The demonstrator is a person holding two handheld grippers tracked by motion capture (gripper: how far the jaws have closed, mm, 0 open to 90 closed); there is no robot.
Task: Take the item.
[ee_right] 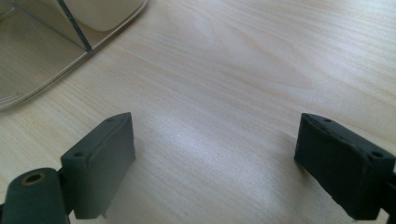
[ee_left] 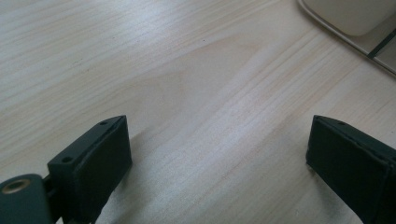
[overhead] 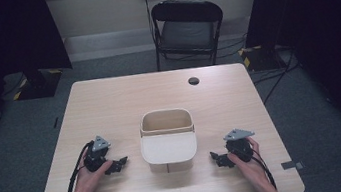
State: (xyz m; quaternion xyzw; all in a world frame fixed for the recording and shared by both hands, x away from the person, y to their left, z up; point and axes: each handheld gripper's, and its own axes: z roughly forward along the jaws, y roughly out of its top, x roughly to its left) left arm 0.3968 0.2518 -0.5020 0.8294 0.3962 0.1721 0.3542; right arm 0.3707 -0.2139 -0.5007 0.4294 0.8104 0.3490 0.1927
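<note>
Your hands rest both black two-jaw grippers on the pale wooden table (overhead: 108, 99), left gripper (overhead: 116, 164) and right gripper (overhead: 219, 160) gaping wide and empty, flanking the beige plastic bin (overhead: 169, 146) between them, seemingly poised to approach it from both sides.

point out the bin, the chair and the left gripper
bin (overhead: 169, 149), high view, on its front wall
chair (overhead: 186, 34), high view, on its seat
left gripper (overhead: 119, 161), high view, between the tips of its open jaws

Bin (ee_left: 355, 18) cut off by picture edges.
</note>
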